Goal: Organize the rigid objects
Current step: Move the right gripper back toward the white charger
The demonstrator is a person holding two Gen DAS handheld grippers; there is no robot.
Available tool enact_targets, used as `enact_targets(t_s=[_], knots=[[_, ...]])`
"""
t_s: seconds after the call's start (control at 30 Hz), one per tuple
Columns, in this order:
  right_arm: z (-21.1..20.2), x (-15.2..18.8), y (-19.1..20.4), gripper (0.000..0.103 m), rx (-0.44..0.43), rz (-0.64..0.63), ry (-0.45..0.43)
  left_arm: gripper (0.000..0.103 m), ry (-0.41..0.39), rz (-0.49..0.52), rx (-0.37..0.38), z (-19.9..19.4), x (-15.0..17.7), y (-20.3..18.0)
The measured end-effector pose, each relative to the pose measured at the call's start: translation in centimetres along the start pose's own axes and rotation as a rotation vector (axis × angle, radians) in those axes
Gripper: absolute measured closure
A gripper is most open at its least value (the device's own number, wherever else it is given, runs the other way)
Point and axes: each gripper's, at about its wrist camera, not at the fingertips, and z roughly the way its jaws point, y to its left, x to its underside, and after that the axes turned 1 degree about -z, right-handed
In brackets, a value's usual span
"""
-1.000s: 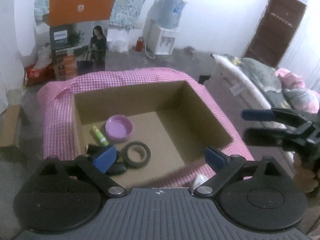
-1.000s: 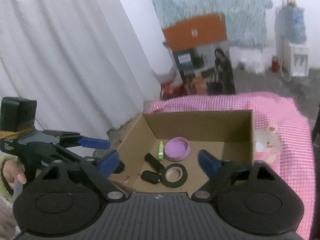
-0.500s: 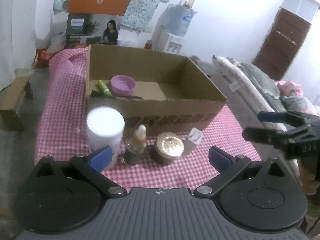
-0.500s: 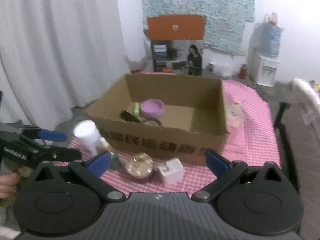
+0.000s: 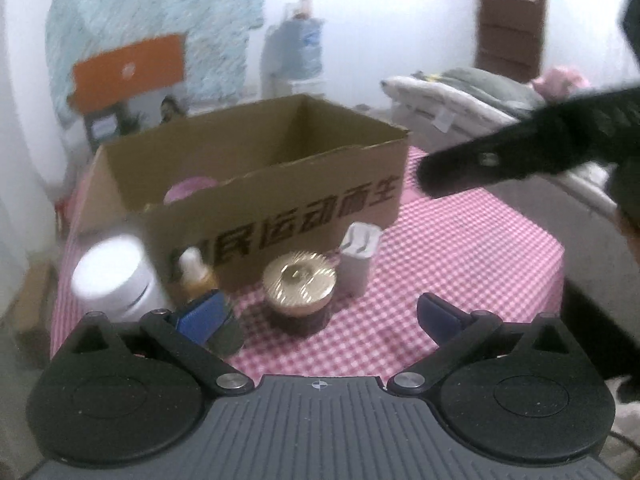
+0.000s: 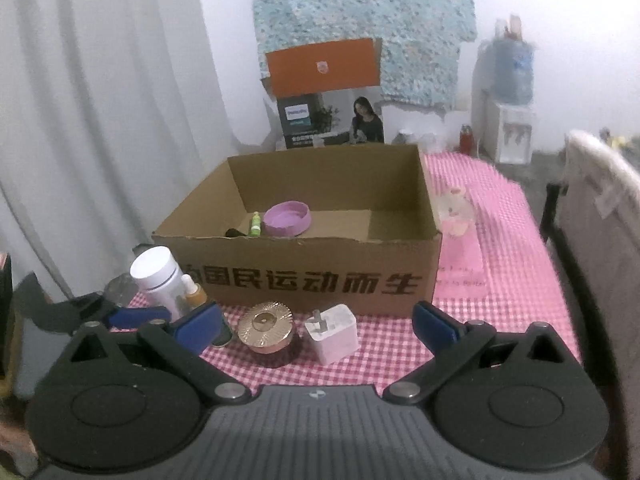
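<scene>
An open cardboard box [image 6: 304, 280] stands on a pink checked tablecloth [image 6: 500, 280]. It holds a purple lid [image 6: 286, 220], a green tube [image 6: 255, 224] and a dark item, mostly hidden. In front of it stand a white jar [image 6: 158, 276], an amber dropper bottle [image 6: 194, 294], a gold-lidded jar [image 6: 266, 326] and a white charger [image 6: 332, 334]. My right gripper [image 6: 316, 324] is open, low before the gold jar and charger. My left gripper [image 5: 320, 312] is open too, facing the gold-lidded jar [image 5: 298, 284], with the white jar [image 5: 116, 276] at its left finger.
The right gripper [image 5: 480, 168] crosses the left wrist view as a blurred black shape at the right. A pale chair [image 6: 592, 240] stands right of the table. A curtain [image 6: 100, 100] hangs left. A printed carton [image 6: 332, 120] and a water dispenser [image 6: 508, 112] stand behind.
Both grippers have drawn back from above the box and dropped to table height. The jars, dropper bottle and charger in front of the box have come into close view.
</scene>
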Motion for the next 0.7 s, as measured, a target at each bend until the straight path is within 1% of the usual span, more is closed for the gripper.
enact_targets(t_s=[0.13,0.23,0.37,0.4,0.47,0.5,0.53,0.6,0.7], knots=[[1.6,0.0,-1.7,0.000,-0.047,0.108,0.030,0.001,-0.042,0.059,0.004,0.9,-0.4,-1.2],[2.9,-0.2,-2.9,0.001,-0.067,0.183,0.052,0.004,-0.051,0.093,0.005,1.8,-0.8,-1.8],[4.5,-0.3,-4.5,0.008,-0.101,0.277,0.081,0.012,-0.042,0.127,0.009,3.5,-1.4,-2.6],[4.9,-0.3,-4.8,0.012,-0.109,0.300,0.092,0.017,-0.037,0.128,0.012,3.9,-1.6,-2.7],[5.9,-0.3,-5.4,0.024,-0.126,0.342,0.115,0.025,-0.021,0.132,0.012,4.6,-1.8,-2.9],[6.4,-0.2,-5.7,0.025,-0.137,0.367,0.128,0.027,-0.012,0.135,0.009,5.0,-1.9,-3.0],[6.8,-0.1,-6.0,0.030,-0.143,0.387,0.139,0.028,-0.004,0.136,0.005,5.4,-1.9,-3.1],[7.6,0.1,-6.6,0.034,-0.155,0.425,0.160,0.036,0.015,0.133,-0.002,6.1,-2.1,-3.1],[8.4,0.4,-7.4,0.041,-0.167,0.474,0.183,0.042,0.039,0.116,0.011,6.8,-2.4,-2.9]])
